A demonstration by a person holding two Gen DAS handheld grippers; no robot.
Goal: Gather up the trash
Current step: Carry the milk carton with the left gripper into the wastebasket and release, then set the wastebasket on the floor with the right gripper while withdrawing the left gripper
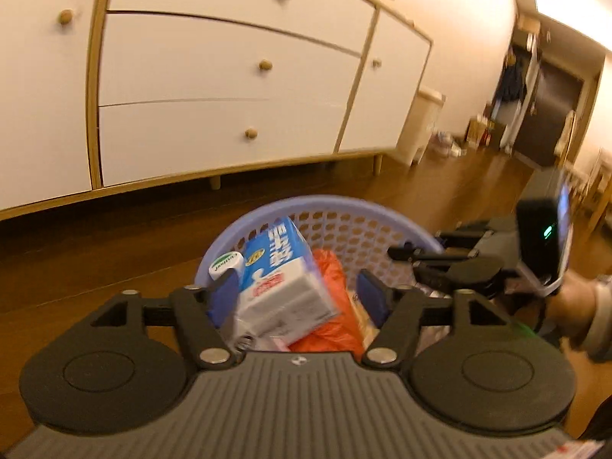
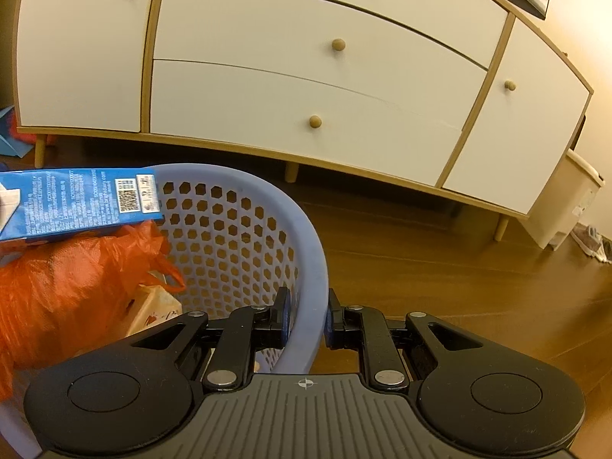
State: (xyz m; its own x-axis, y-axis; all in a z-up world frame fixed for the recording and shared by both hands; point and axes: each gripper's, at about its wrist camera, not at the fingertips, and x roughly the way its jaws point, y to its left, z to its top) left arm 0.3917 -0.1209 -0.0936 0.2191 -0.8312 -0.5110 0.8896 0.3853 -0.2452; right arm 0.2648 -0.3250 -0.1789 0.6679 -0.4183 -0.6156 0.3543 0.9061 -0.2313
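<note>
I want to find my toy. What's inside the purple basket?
Inside the purple holed plastic basket: a blue-and-white milk carton on top, a crumpled orange plastic bag and a pale box. Anything underneath is covered.

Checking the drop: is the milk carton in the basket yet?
In: the milk carton lies tilted on the orange bag, inside the basket.

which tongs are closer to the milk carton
Left. The left tongs straddle the milk carton, open; the right tongs pinch the basket rim beside it.
</note>
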